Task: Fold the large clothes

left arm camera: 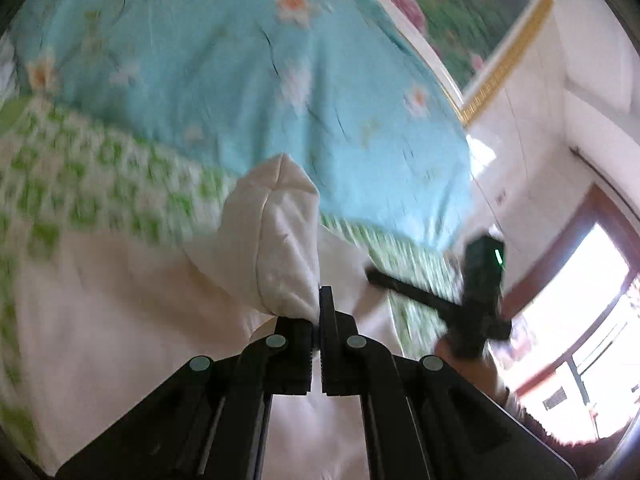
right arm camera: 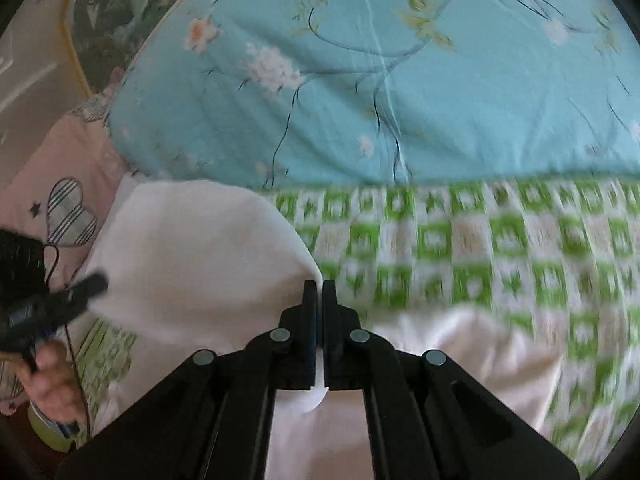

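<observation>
A large white garment (left arm camera: 128, 320) lies spread on the bed. My left gripper (left arm camera: 321, 300) is shut on a bunched corner of the white garment (left arm camera: 280, 240), lifted above the rest. My right gripper (right arm camera: 319, 292) is shut on another edge of the white garment (right arm camera: 192, 248), which drapes off to the left. The right gripper also shows in the left wrist view (left arm camera: 472, 300) at the right. The left gripper shows in the right wrist view (right arm camera: 60, 300) at the far left, held by a hand.
A green-and-white checked sheet (right arm camera: 480, 248) covers the bed. A light blue floral quilt (right arm camera: 380, 80) lies beyond it. A pink pillow with heart patches (right arm camera: 60, 200) sits at the left. A framed picture (left arm camera: 480, 20) hangs on the wall; a bright window (left arm camera: 592, 320) is at right.
</observation>
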Demonstrator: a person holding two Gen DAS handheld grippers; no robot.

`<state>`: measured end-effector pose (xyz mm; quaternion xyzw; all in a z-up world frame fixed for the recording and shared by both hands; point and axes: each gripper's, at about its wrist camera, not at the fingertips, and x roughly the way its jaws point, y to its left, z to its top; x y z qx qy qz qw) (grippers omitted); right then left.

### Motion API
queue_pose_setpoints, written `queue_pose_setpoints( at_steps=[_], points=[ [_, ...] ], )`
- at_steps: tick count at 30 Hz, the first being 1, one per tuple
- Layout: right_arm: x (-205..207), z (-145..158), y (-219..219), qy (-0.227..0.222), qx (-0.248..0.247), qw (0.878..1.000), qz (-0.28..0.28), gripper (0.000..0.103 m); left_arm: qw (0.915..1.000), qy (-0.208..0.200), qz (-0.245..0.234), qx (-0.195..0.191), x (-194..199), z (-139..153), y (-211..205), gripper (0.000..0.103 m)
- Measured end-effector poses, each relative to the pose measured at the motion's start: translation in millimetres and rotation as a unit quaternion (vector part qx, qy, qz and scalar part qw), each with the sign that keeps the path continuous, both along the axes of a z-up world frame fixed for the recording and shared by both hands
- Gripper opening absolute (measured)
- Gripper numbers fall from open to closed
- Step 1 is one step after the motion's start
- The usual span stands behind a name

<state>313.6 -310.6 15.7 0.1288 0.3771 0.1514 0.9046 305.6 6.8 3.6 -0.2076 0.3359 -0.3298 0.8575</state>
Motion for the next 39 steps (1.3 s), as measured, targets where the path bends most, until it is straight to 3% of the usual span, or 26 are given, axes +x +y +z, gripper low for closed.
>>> queue_pose_setpoints(
  at_steps=[3, 5, 7, 9, 10, 11, 12, 16, 19, 23, 25, 26, 27, 28, 30, 32, 33, 35, 37, 39],
  points=[
    [-23.9, -22.6, 1.7, 0.04, -0.006, 0.999, -0.004, 0.003, 0.9974, 0.054, -0.035, 0.031, -33.6, -39.7, -13.2, 0.005],
    [-41.1, -34.5, -7.5, 0.072, 0.01, 0.997, -0.022, 0.006, 0.9935, 0.094, -0.044, 0.046, -49.9, -62.8, -9.2, 0.014],
    [-61.0, -40.3, -20.9, 0.093, 0.041, 0.994, -0.045, 0.008, 0.9917, 0.115, -0.037, 0.045, -55.5, -70.3, 5.5, 0.036],
    [-78.5, -41.7, -30.7, 0.099, 0.079, 0.99, -0.06, 0.016, 0.9933, 0.111, -0.01, 0.03, -59.4, -65.4, 29.9, 0.05],
    [-87.0, -42.5, -33.7, 0.101, 0.104, 0.987, -0.065, 0.03, 0.9935, 0.111, 0.007, 0.023, -57.4, -60.6, 42.0, 0.057],
    [-93.3, -44.6, -33.7, 0.103, 0.125, 0.984, -0.069, 0.049, 0.9934, 0.111, 0.027, 0.012, -48.6, -55.1, 55.3, 0.058],
    [-97.4, -46.2, -34.2, 0.104, 0.146, 0.981, -0.073, 0.056, 0.9933, 0.111, 0.033, 0.006, -44.7, -50.6, 60.1, 0.058],
    [-88.1, -59.3, -23.9, 0.137, 0.236, 0.959, -0.08, 0.059, 0.9903, 0.133, 0.04, -0.012, -1.6, -44.5, 60.7, 0.062],
    [-77.7, -75.1, -18.0, 0.168, 0.267, 0.942, -0.113, 0.059, 0.9809, 0.19, 0.022, -0.032, 35.9, -57.8, 49.9, 0.062],
    [-60.2, -87.3, -13.7, 0.192, 0.274, 0.93, -0.149, 0.059, 0.9658, 0.258, 0.001, -0.023, 75.9, -89.2, 18.7, 0.057],
    [-47.3, -99.3, -9.8, 0.21, 0.274, 0.925, -0.159, 0.055, 0.9646, 0.262, -0.019, -0.02, 83.7, -99.3, 4.1, 0.021],
    [-40.8, -106.3, -7.6, 0.22, 0.275, 0.922, -0.159, 0.047, 0.9654, 0.258, -0.027, -0.025, 82.6, -101.5, 0.8, 0.002],
    [-36.4, -109.0, -6.9, 0.222, 0.279, 0.921, -0.156, 0.015, 0.9684, 0.246, -0.029, -0.027, 80.1, -98.7, -1.3, 0.002],
    [-34.3, -109.9, -7.9, 0.214, 0.298, 0.918, -0.15, 0.002, 0.9759, 0.215, -0.024, -0.028, 72.0, -88.0, -0.2, 0.002],
    [-40.2, -95.5, -12.5, 0.167, 0.32, 0.922, -0.137, 0.002, 0.986, 0.16, -0.023, -0.041, 51.4, -64.4, 7.4, 0.002],
    [-56.0, -67.0, -21.1, 0.085, 0.347, 0.928, -0.108, 0.002, 0.9933, 0.089, -0.026, -0.069, 19.8, -33.7, 23.1, 0.002],
    [-70.5, -48.9, -28.1, 0.032, 0.359, 0.929, -0.086, 0.002, 0.9953, 0.061, -0.027, -0.07, 4.8, -23.6, 29.4, 0.002],
    [-87.8, -32.6, -34.6, -0.013, 0.35, 0.935, -0.059, 0.002, 0.9979, 0.013, -0.036, -0.053, -32.7, -11.6, 39.3, 0.003],
    [-103.9, -30.7, -37.2, -0.01, 0.298, 0.953, -0.048, 0.002, 0.998, 0.018, -0.05, -0.035, -57.1, -23.9, 42.2, 0.003],
    [-112.6, -47.8, -36.8, 0.034, 0.24, 0.968, -0.062, 0.002, 0.9963, 0.054, -0.064, -0.019, -68.6, -50.5, 43.2, 0.004]
  ],
)
